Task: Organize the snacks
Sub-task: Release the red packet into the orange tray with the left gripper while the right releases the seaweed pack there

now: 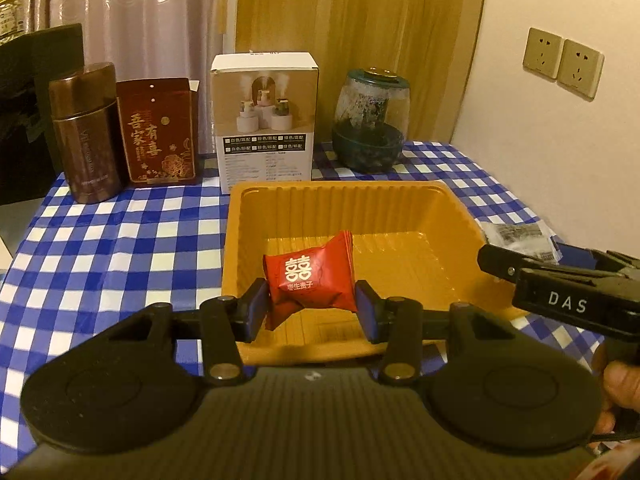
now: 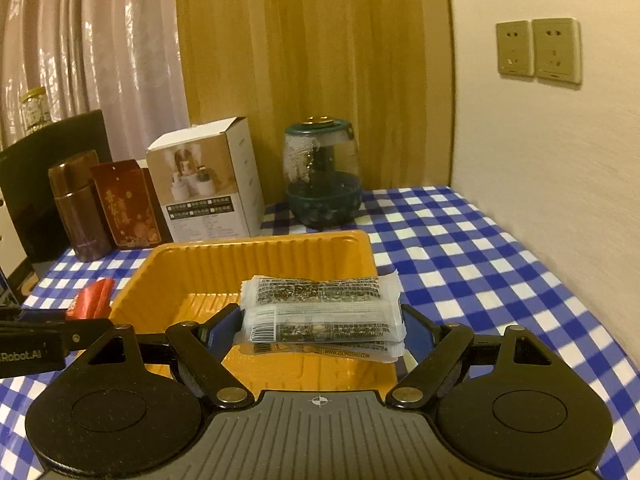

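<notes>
Two wall sockets (image 2: pixel 538 51), blue checked tablecloth (image 2: pixel 460 248), yellow curtain (image 2: pixel 312 60).

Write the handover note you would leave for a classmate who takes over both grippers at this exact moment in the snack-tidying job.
Left gripper: shut on the red snack packet, held over the near side of the orange tray.
Right gripper: shut on a stack of clear snack packets, held over the tray's near part.
Tray: sits on the blue checked tablecloth; nothing can be seen lying in it yet.
Done: both loads picked up and brought to the tray.
Left: probably lower and release each load into the tray, one side each so they stay sorted.
</notes>
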The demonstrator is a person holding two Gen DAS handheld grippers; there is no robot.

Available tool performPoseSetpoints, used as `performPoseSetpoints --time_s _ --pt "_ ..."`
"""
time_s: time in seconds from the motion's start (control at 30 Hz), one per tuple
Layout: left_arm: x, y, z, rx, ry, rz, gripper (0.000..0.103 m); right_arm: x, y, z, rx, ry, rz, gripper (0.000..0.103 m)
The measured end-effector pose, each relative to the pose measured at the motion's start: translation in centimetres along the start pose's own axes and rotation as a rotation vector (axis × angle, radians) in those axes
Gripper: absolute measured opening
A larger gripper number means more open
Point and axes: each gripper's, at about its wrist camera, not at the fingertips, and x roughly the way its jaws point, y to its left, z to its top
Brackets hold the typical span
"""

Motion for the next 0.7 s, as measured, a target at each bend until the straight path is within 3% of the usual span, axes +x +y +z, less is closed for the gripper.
performPoseSetpoints --time_s 0.4,0.47,0.57,0.7 --pt "3.0 0.3 -0.1 0.0 0.024 -0.012 0.047 2.5 0.0 0.1 0.013 0.02 0.031 0.083" --pt "3.7 0.4 -0.1 -0.016 0.033 -0.022 0.067 2.8 -0.3 0.1 0.05 0.015 0.065 0.087" --pt "3.7 0.6 -0.2 -0.021 0.031 -0.024 0.07 2.8 -1.2 0.0 0.104 -0.002 0.074 0.094" --pt "2.1 0.9 -0.6 -0.009 0.005 -0.004 0.074 1.8 -1.6 0.1 0.102 -0.032 0.068 0.094"
